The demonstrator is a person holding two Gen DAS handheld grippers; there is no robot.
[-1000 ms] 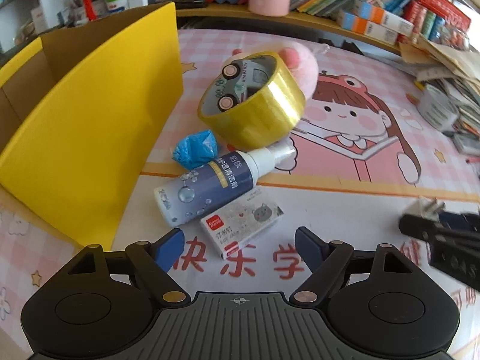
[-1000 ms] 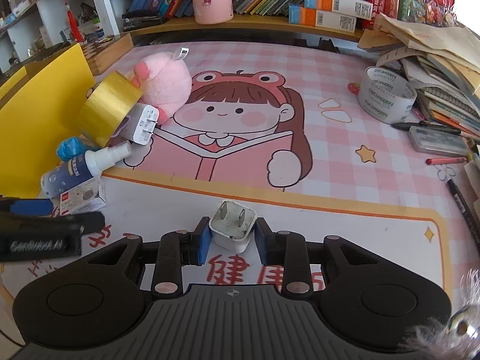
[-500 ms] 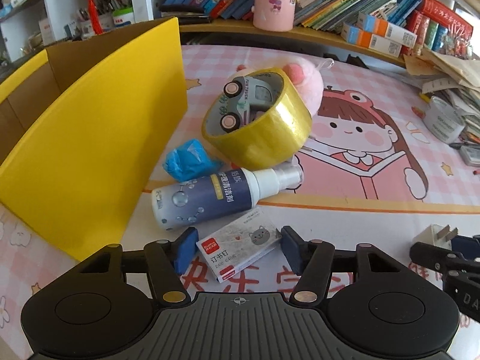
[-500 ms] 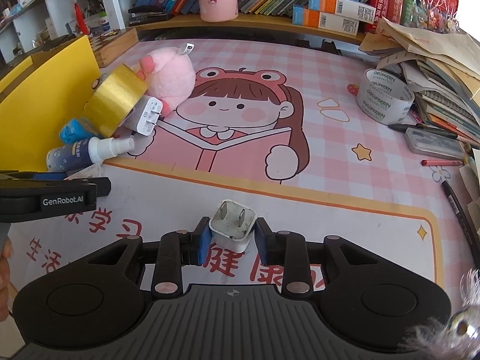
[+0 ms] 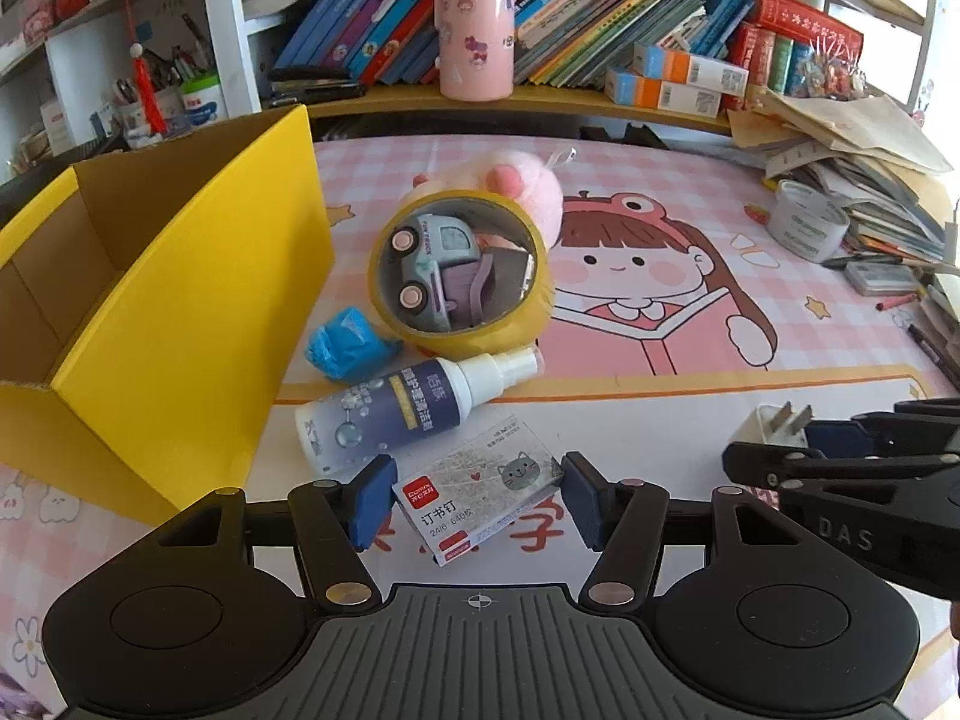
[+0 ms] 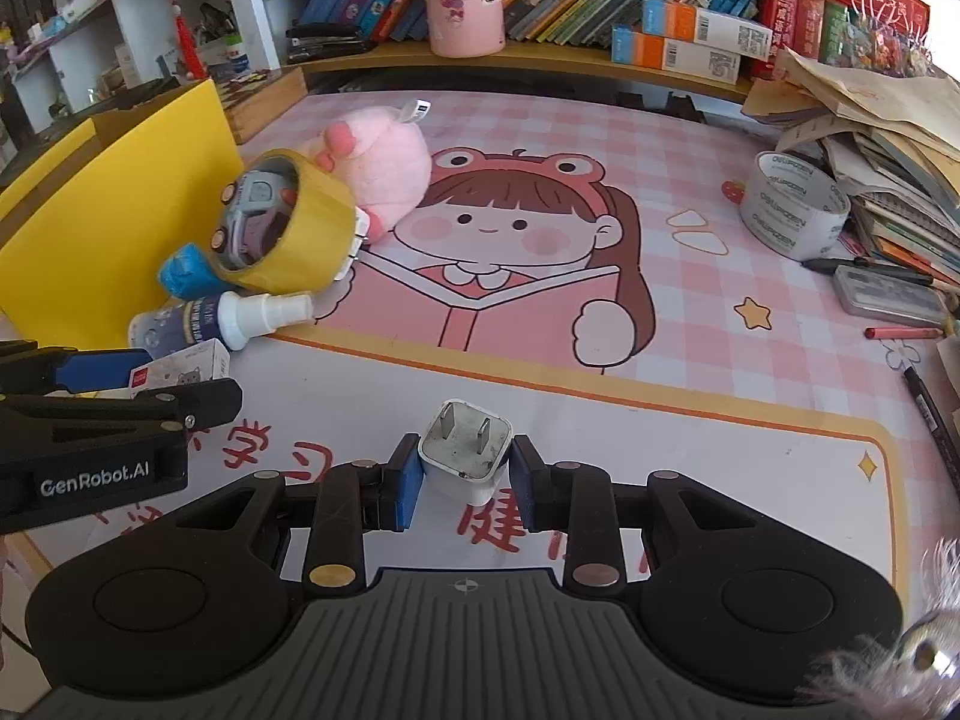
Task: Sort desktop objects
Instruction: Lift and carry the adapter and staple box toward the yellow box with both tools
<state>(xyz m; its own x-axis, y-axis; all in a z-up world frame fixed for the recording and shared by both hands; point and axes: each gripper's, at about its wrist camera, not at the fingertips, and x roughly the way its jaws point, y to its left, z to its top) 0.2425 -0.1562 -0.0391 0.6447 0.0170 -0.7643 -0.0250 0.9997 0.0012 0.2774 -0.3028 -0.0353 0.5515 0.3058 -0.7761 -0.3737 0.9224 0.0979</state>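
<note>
While its blue pads flank a small box of staples (image 5: 480, 495) at the bottom centre of the left wrist view, the left gripper (image 5: 477, 501) stands with its fingers apart, one pad at each end of the box; whether they already press it cannot be told. At the bottom centre of the right wrist view, the right gripper (image 6: 462, 474) is clamped on a white plug adapter (image 6: 465, 456), prongs pointing away from the camera, over the printed desk mat (image 6: 690, 420).

Just beyond the staples in the left view lies a spray bottle (image 5: 396, 414) on its side, white nozzle toward the right. Behind it sits a crumpled blue wad (image 5: 345, 345), touching a roll of yellow tape (image 5: 462, 273) that stands tilted on edge, with a toy truck (image 5: 444, 270) seen through its core. A pink plush toy (image 5: 528, 189) rests against the far side of the roll. A yellow cardboard box (image 5: 198, 312) fills the left of the frame, its top open, close beside the bottle and the wad.

Farther off, at the right of the right view, a roll of clear tape (image 6: 792, 204) sits near a stack of papers (image 6: 870, 114), with a pen (image 6: 900, 333) below it. At the top centre, a pink cup (image 5: 474, 33) stands on a wooden shelf in front of a row of books (image 5: 600, 18).
</note>
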